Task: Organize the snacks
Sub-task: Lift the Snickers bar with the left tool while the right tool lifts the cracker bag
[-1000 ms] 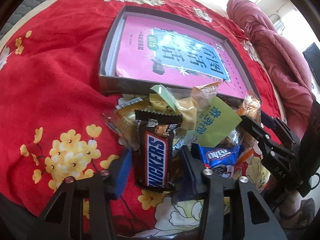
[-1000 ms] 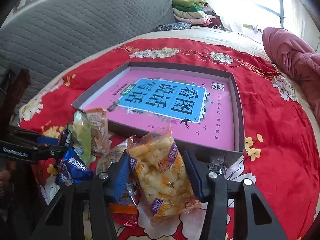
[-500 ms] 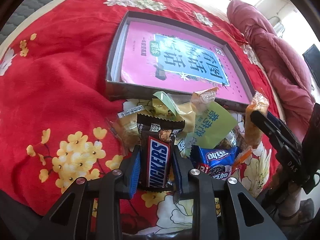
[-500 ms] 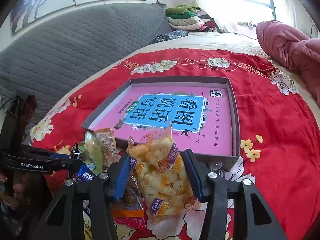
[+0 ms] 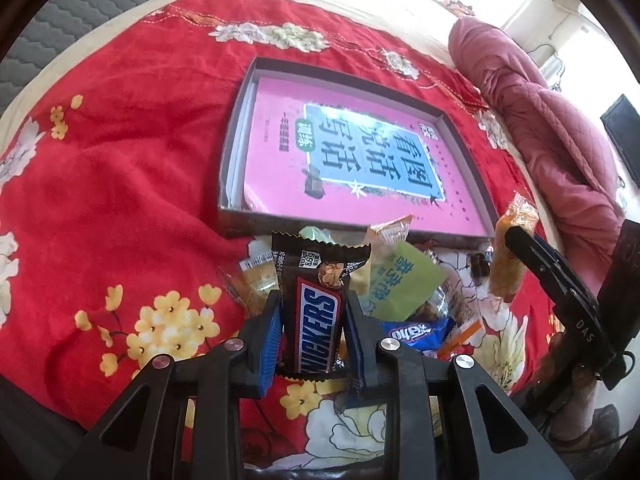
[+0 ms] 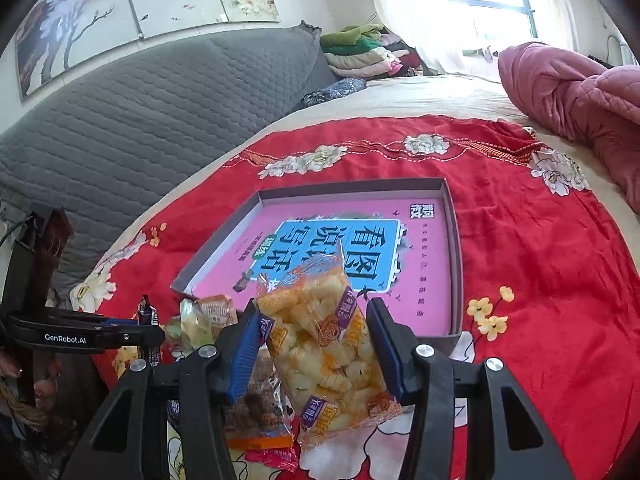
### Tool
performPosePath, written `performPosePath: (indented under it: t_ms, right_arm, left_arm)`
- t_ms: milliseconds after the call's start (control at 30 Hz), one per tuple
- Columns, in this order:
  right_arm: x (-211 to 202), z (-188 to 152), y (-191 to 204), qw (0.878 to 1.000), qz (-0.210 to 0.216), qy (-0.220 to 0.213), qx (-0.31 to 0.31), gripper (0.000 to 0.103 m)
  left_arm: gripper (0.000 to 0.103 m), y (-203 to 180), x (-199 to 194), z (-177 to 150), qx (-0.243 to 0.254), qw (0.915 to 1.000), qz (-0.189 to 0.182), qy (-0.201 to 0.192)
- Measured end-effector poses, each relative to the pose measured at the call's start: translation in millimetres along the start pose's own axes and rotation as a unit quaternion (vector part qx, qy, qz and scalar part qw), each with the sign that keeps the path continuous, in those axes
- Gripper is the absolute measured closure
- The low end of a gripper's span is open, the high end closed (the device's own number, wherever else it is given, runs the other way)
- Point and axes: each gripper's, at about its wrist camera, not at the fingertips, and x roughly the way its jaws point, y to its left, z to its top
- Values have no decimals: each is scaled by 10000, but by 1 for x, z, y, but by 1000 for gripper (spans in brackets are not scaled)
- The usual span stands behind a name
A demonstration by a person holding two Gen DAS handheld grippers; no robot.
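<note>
my left gripper (image 5: 312, 320) clamped on one snickers bar (image 5: 316, 316), lifted clear of snack pile (image 5: 404, 292), just before near wall of one shallow box (image 5: 464, 152). my right gripper (image 6: 312, 336) gripping one clear puffed-snack bag (image 6: 324, 344), also short of box, over pile. box holds one pink book (image 5: 360, 160). all on red bedspread (image 5: 120, 184).

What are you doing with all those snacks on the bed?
A person is sorting snacks. The left hand-held gripper is shut on a Snickers bar, and the right hand-held gripper is shut on a clear bag of puffed snacks. More snacks lie piled on the red blanket, beside the box, which holds a pink book.
</note>
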Motion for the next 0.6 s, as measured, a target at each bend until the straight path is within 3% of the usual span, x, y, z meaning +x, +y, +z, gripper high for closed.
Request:
performPosePath:
  t_ms: [600]
  right_arm:
    - [-4,51,-4,9996,-148,-222,-4,51]
  left_arm:
    - [73,-9,-14,33,51,9993,-111,-357]
